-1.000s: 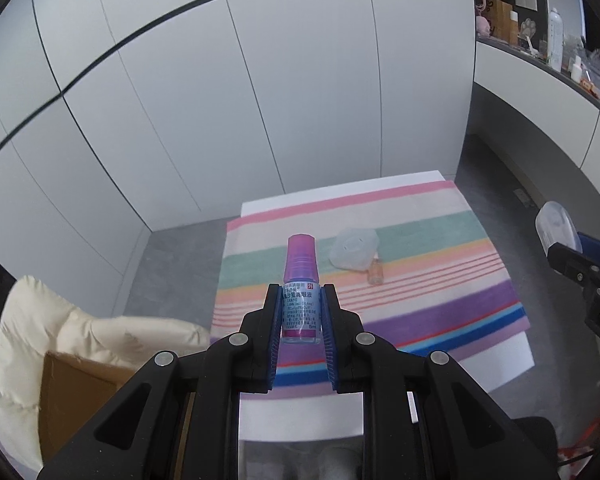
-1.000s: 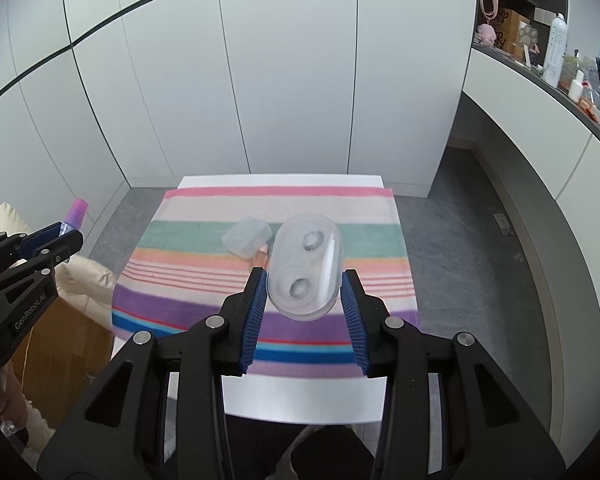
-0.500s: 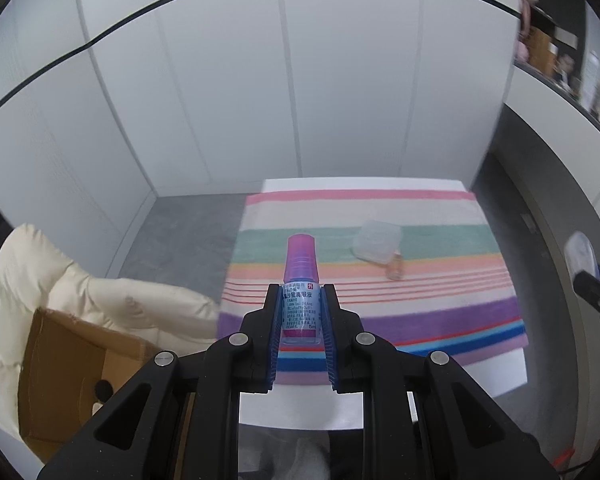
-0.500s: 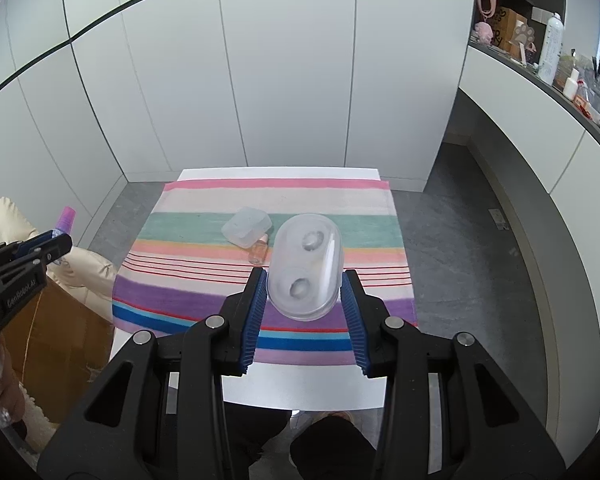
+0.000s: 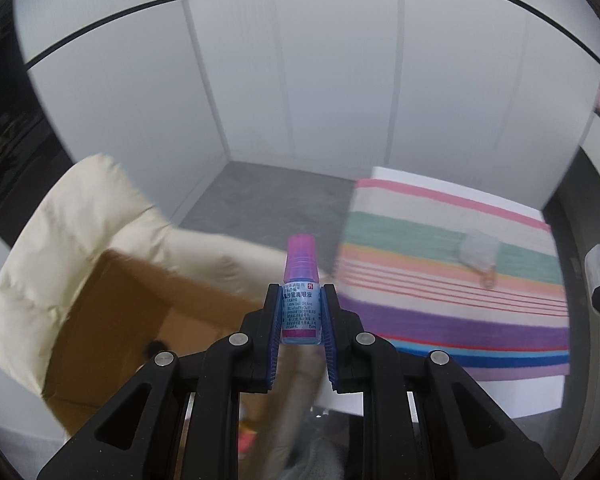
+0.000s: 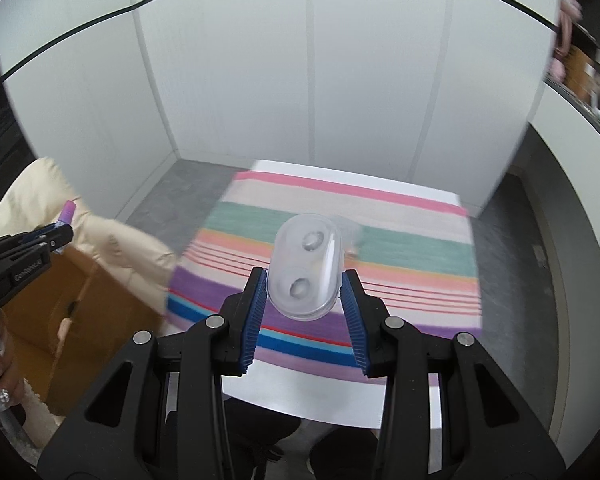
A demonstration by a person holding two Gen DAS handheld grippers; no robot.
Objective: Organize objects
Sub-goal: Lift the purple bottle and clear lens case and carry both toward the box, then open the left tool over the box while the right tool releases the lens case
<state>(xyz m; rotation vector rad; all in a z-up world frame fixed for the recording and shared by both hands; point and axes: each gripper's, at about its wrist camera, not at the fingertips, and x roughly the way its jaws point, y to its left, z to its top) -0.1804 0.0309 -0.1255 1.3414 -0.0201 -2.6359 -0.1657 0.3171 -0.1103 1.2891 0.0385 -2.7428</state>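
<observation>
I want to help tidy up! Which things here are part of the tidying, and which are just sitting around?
Part of the tidying:
- eye-drop bottle in the left gripper
- clear case in the right gripper
- cardboard box

Just around:
- striped cloth
- cream jacket

Light is soft and even, no hard shadows, no strong glare. Both views are fisheye: wall panels bend, corners go black. Background is motion-blurred, esp. the striped cloth [image 5: 452,280] and cardboard box [image 5: 112,320]; only the eye-drop bottle [image 5: 301,304] and clear case [image 6: 306,268] stay sharp.
</observation>
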